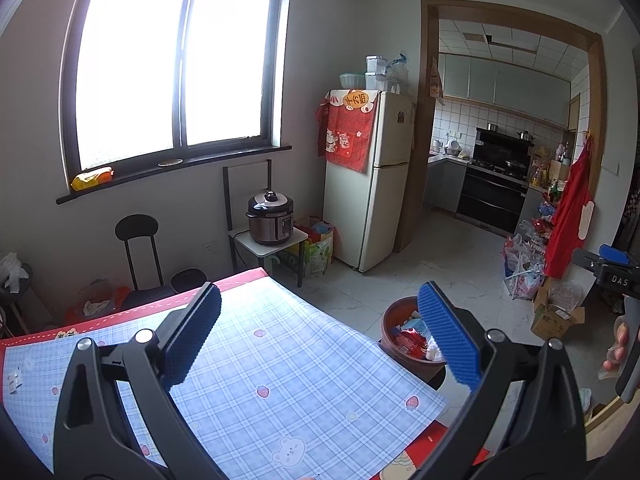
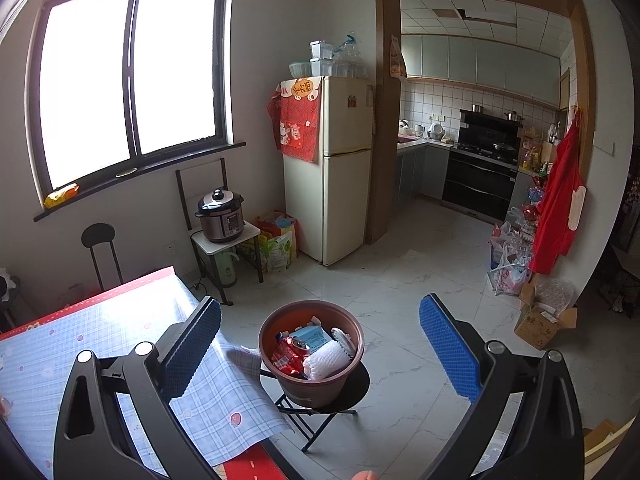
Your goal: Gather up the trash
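Biggest first: a wide flat table [image 1: 280, 360], covered with a smooth, shiny plastic cloth in blue and white checks, dotted with little pink strawberries and edged in red. Looks wiped bare in both views, with no trash left on the part in view. Hangs a soft corner of cloth over the edge, just above the pot.

Next, a brown round plastic pot [image 2: 316, 384] with a thick smooth rim, wider at the top than the bottom. Sits on a small black folding stool [image 2: 356, 388] with thin crossed metal legs, just beside the table corner. Probably put there so trash can be dropped straight in from the table edge, without bending to the floor.

Then the left gripper [image 1: 320, 300], black and hard, with two bumpy blue rubber pads. Spread wide, holding nothing, hanging over the cloth with one pad in front of the pot. Same for the right gripper [image 2: 320, 308]: spread wide, nothing between the pads, aimed right at the pot. Likely held apart like this because nothing needs carrying now.

Smallest, the trash, all inside the pot: a white squishy foam net [image 2: 324, 360] with a holey weave, a red crinkly shiny wrapper [image 2: 288, 354], and a flat light blue paper packet [image 2: 314, 338] leaning on top. Piled loose, nearly up to the rim. Seems close to done.
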